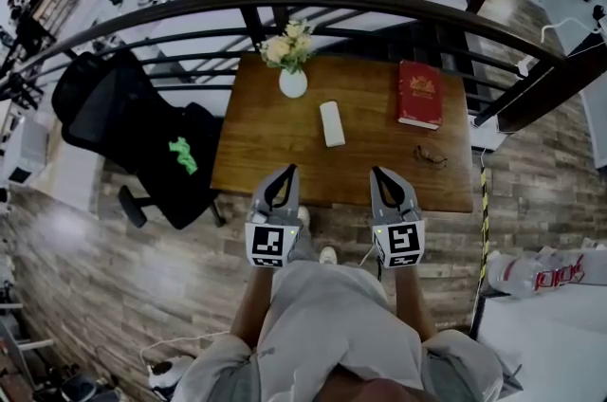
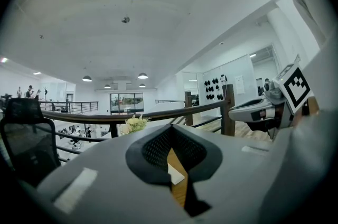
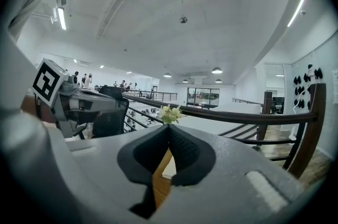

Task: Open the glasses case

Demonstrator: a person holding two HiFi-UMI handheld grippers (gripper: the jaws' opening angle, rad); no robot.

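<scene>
The white glasses case (image 1: 332, 123) lies shut near the middle of the wooden table (image 1: 266, 154). My left gripper (image 1: 289, 171) and my right gripper (image 1: 377, 172) hover side by side at the table's near edge, both short of the case and apart from it. Both point level toward the table. In each one the jaws meet at the tips with nothing between them. In the left gripper view a sliver of the white case (image 2: 176, 175) shows through the gap below the shut left gripper (image 2: 171, 126). The right gripper (image 3: 169, 127) frames the case (image 3: 170, 168) the same way.
A white vase of flowers (image 1: 292, 73) stands at the table's far edge. A red book (image 1: 419, 94) lies at the right and a pair of glasses (image 1: 430, 156) near the front right corner. A black office chair (image 1: 142, 144) stands left of the table. A curved railing (image 1: 379, 7) runs behind it.
</scene>
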